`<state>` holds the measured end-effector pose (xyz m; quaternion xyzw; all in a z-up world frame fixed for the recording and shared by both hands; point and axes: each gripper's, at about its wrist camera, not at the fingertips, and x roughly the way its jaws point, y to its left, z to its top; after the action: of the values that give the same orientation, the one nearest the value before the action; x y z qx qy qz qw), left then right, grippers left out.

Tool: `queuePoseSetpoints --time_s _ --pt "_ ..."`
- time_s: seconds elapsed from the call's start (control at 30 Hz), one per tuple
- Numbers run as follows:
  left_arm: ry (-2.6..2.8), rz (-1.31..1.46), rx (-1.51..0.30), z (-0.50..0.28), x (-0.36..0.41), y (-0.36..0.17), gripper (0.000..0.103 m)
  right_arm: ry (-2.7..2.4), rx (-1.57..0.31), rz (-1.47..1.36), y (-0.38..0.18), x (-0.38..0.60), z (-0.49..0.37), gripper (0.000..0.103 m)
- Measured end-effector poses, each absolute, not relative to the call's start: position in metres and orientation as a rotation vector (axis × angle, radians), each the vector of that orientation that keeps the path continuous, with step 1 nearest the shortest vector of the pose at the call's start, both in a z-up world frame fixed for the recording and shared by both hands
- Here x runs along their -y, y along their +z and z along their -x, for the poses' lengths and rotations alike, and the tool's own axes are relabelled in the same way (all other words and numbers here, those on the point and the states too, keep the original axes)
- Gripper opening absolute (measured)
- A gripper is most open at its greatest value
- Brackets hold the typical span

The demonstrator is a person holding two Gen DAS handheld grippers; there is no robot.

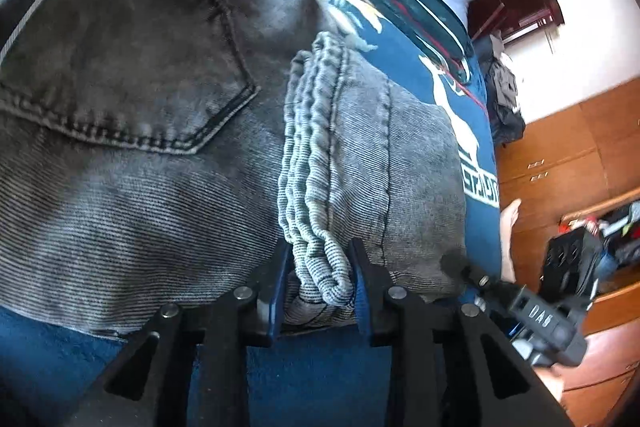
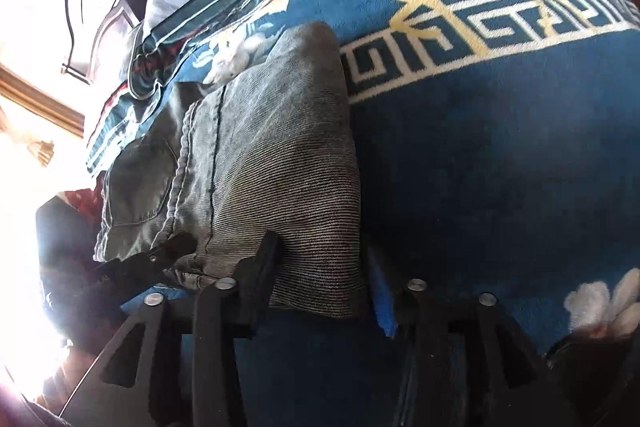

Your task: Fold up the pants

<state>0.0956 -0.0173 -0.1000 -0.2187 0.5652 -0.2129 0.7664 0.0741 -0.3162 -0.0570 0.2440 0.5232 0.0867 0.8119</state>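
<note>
Thick, floppy jeans [image 1: 160,167] lie on the bed [image 2: 500,187]; left tool [image 1: 318,291] pinches the stacked hems, right tool [image 2: 326,279] straddles the folded edge, grip unclear.

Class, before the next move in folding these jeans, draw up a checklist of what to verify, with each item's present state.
1. Left gripper astride the stacked hems: ok.
2. Right gripper astride the folded edge: ok.
3. Either gripper clamped firmly on cloth: cannot tell.
4. Jeans lying flat on the blue blanket, back pocket up: ok.
5. Hems lined up evenly: ok, edges stacked.
6. Blanket beside the jeans free of other items: ok in the part visible.
</note>
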Motion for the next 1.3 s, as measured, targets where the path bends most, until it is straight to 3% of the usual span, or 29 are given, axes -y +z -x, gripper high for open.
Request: queuePoseSetpoints --time_s 0.37,0.63,0.73,0.87,0.97,1.07,1.13,1.3 --pt "-0.400 0.351 -1.027 -0.095 0.016 -0.045 0.031 0.200 -0.946 -0.433 -0.012 0.310 -0.121 0.048" --pt "-0.442 0.248 -1.149 -0.121 0.065 -0.082 0.031 0.257 -1.056 -0.500 -0.048 0.300 -0.189 0.028" --pt "-0.440 0.206 -1.109 -0.109 0.059 -0.090 0.018 0.232 -1.086 -0.495 -0.068 0.307 -0.197 0.017" --pt "-0.451 0.233 -1.101 -0.100 0.049 -0.084 0.018 0.262 -1.054 -0.557 -0.066 0.313 -0.189 0.022" --pt "-0.431 0.236 -1.048 -0.091 0.038 -0.068 0.018 0.294 -1.007 -0.494 -0.041 0.304 -0.167 0.032" --pt "-0.391 0.248 -1.093 -0.091 0.030 -0.074 0.023 0.347 -0.990 -0.468 -0.028 0.290 -0.134 0.032" --pt "-0.363 0.262 -1.134 -0.092 0.027 -0.087 0.030 0.354 -1.020 -0.460 -0.036 0.278 -0.120 0.032" --pt "-0.357 0.213 -1.131 -0.092 0.035 -0.091 0.033 0.329 -1.086 -0.298 -0.070 0.249 -0.116 0.036"
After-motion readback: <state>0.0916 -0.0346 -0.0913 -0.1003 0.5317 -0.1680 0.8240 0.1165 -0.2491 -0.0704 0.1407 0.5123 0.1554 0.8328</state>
